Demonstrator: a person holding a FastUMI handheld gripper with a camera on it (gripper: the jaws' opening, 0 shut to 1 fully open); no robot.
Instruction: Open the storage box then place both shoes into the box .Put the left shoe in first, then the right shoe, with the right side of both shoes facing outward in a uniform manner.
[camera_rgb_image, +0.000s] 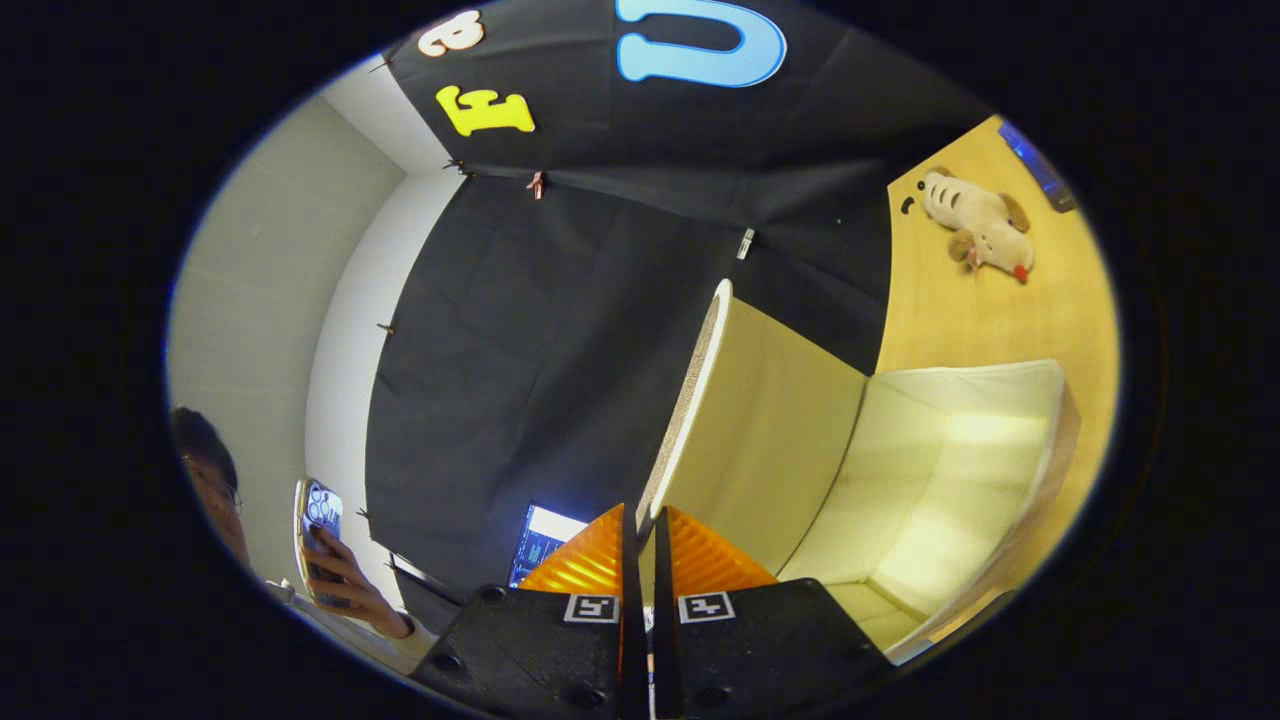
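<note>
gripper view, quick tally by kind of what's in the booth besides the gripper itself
storage box, lid raised, edge pinched by the gripper: 1
plush toy on the wooden table: 1
phone in a person's hand: 1
lit screen: 1
total: 4

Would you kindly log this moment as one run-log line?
step: opening box | claw: shut on lid edge | lid: raised | storage box: open, no shoes inside | plush toy: on table
</note>
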